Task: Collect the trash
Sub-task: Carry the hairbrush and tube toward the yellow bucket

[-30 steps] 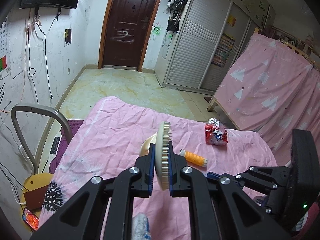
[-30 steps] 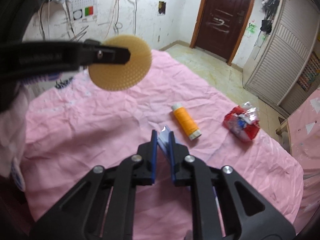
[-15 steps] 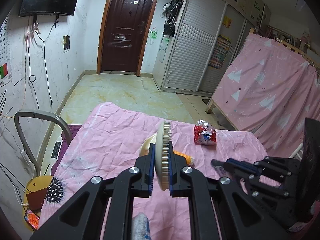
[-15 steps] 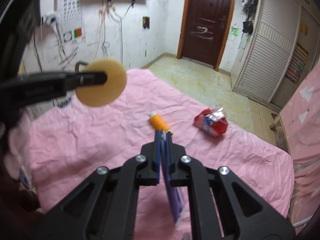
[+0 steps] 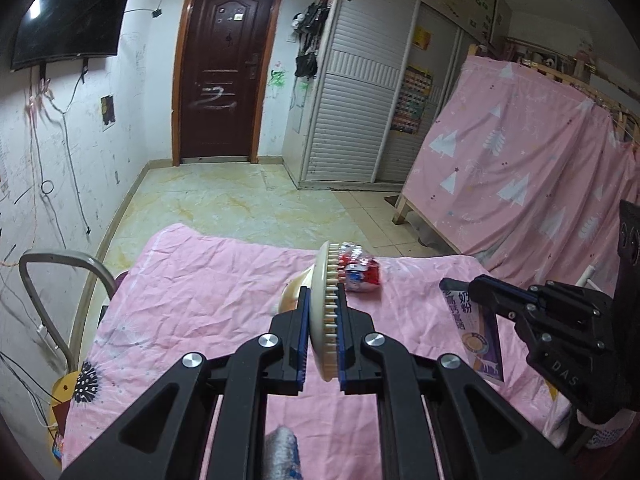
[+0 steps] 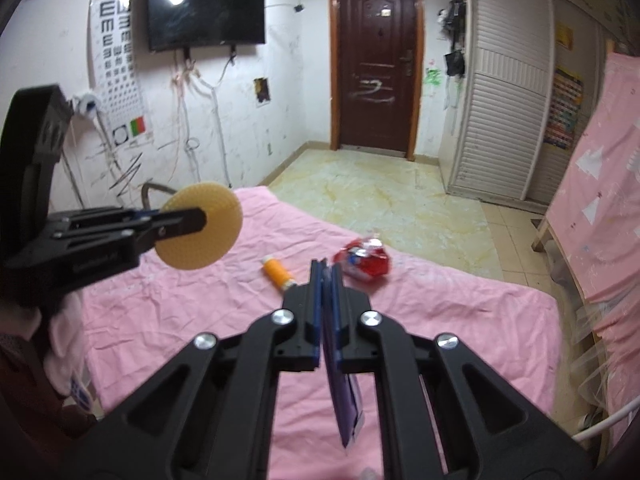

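Left fingers [image 5: 304, 344] clamped on my round bristle brush [image 5: 325, 312], right fingers [image 6: 318, 304] clamped on purple sachet [image 6: 344, 392], red wrapper [image 6: 366, 262] on pink sheet [image 6: 192, 312]

Purple packet [image 5: 476, 332] — "奶粉"; eye chart [image 6: 116, 64] — rows of "E"; right gripper [image 5: 452, 286] — "DAS".

On the bed [image 6: 192, 320], the tube [image 6: 277, 275] lies just left of the crumpled wrapper [image 6: 363, 261]; behind the bed, open floor [image 6: 384, 196], then the door [image 6: 374, 64].
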`<state>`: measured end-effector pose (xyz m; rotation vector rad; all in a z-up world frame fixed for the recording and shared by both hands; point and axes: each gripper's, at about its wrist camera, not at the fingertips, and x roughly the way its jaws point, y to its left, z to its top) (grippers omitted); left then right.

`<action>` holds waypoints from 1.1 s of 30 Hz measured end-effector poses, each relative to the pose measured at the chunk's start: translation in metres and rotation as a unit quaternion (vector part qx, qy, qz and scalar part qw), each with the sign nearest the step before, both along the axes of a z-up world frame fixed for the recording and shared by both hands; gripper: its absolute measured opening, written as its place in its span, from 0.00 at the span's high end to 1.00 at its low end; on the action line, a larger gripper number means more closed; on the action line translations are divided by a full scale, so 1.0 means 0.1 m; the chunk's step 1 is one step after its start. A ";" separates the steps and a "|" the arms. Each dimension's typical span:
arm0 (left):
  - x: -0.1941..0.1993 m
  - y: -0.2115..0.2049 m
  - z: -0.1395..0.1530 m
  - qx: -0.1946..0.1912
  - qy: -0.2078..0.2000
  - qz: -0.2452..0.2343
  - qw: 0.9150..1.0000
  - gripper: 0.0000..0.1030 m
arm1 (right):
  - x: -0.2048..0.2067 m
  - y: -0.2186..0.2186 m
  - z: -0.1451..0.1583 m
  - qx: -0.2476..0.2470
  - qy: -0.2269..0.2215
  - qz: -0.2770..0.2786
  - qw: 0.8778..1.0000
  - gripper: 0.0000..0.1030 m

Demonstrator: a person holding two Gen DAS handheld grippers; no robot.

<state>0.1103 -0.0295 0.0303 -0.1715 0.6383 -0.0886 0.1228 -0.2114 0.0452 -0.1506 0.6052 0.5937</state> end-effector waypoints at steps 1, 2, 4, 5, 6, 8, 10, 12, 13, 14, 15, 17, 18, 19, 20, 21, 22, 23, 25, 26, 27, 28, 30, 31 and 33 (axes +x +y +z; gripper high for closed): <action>0.00 -0.07 0.02 0.002 -0.001 -0.005 1.000 0.99 | -0.01 -0.09 0.01 0.003 -0.003 -0.009 1.000 0.97; 0.00 -0.15 0.04 0.005 -0.003 -0.011 1.000 0.99 | -0.02 -0.17 0.02 0.007 -0.004 -0.015 1.000 0.97; -0.01 -0.32 0.08 0.010 -0.006 -0.024 1.000 0.99 | -0.04 -0.36 0.05 0.015 -0.008 -0.031 0.999 0.97; -0.01 -0.40 0.09 0.012 -0.008 -0.030 0.999 0.99 | -0.05 -0.45 0.06 0.018 -0.010 -0.039 0.999 0.97; -0.01 -0.47 0.11 0.015 -0.009 -0.036 0.999 0.99 | -0.07 -0.56 0.07 0.023 -0.012 -0.048 0.999 0.97; -0.03 -0.68 0.13 0.021 -0.012 -0.052 0.998 0.99 | -0.11 -0.78 0.07 0.027 -0.016 -0.067 0.997 0.97; -0.04 -0.87 0.15 0.026 -0.014 -0.067 0.997 0.99 | -0.13 -0.98 0.07 0.035 -0.016 -0.081 0.996 0.97; -0.06 -1.10 0.16 0.032 -0.016 -0.085 0.996 0.99 | -0.17 -1.18 0.06 0.038 -0.020 -0.101 0.994 0.97; -0.08 -1.18 0.16 0.035 -0.017 -0.091 0.995 0.99 | -0.19 -1.28 0.05 0.042 -0.020 -0.110 0.993 0.97; -0.10 -1.29 0.16 0.038 -0.018 -0.100 0.994 0.99 | -0.21 -1.38 0.05 0.045 -0.021 -0.118 0.992 0.97; -0.11 -1.37 0.17 0.040 -0.018 -0.107 0.993 0.99 | -0.24 -1.49 0.04 0.048 -0.022 -0.129 0.990 0.97; -0.14 -1.58 0.16 0.044 -0.018 -0.124 0.991 0.99 | -0.29 -1.69 0.03 0.053 -0.024 -0.147 0.987 0.97; -0.14 -1.66 0.16 0.045 -0.017 -0.131 0.990 0.99 | -0.32 -1.83 0.02 0.057 -0.025 -0.160 0.985 0.97; -0.16 -1.78 0.15 0.046 -0.016 -0.142 0.989 0.99 | -0.35 -1.93 0.01 0.060 -0.026 -0.169 0.984 0.96; -0.16 -1.88 0.15 0.047 -0.016 -0.148 0.988 0.99 | -0.37 -2.02 0.00 0.062 -0.027 -0.178 0.982 0.96; -0.18 -1.98 0.14 0.048 -0.015 -0.158 0.986 0.99 | -0.39 -2.10 -0.02 0.063 -0.028 -0.185 0.980 0.96; -0.20 -2.07 0.13 0.048 -0.015 -0.168 0.985 0.99 | -0.43 -2.20 -0.04 0.066 -0.028 -0.197 0.978 0.96; -0.21 -2.16 0.12 0.048 -0.014 -0.175 0.983 0.99 | -0.44 -2.28 -0.05 0.068 -0.028 -0.204 0.976 0.96; -0.24 -2.36 0.11 0.047 -0.012 -0.194 0.980 0.99 | -0.50 -2.49 -0.10 0.075 -0.028 -0.224 0.971 0.96; -0.26 -2.47 0.10 0.046 -0.011 -0.204 0.978 0.99 | -0.54 -2.61 -0.14 0.081 -0.026 -0.234 0.968 0.96; -0.27 -2.56 0.09 0.044 -0.010 -0.211 0.976 0.99 | -0.56 -2.69 -0.17 0.084 -0.025 -0.239 0.967 0.96; -0.29 -2.68 0.07 0.041 -0.007 -0.223 0.974 0.99 | -0.60 -2.79 -0.21 0.088 -0.023 -0.248 0.964 0.96; -0.30 -2.83 0.04 0.036 -0.002 -0.238 0.971 0.99 | -0.64 -2.96 -0.30 0.097 -0.018 -0.264 0.960 0.96; -0.30 -2.92 0.01 0.036 0.002 -0.244 0.969 0.99 | -0.65 -2.99 -0.33 0.101 -0.016 -0.268 0.958 0.96; -0.31 -3.08 -0.04 0.037 0.009 -0.253 0.967 0.99 | -0.66 -3.12 -0.41 0.109 -0.010 -0.279 0.954 0.96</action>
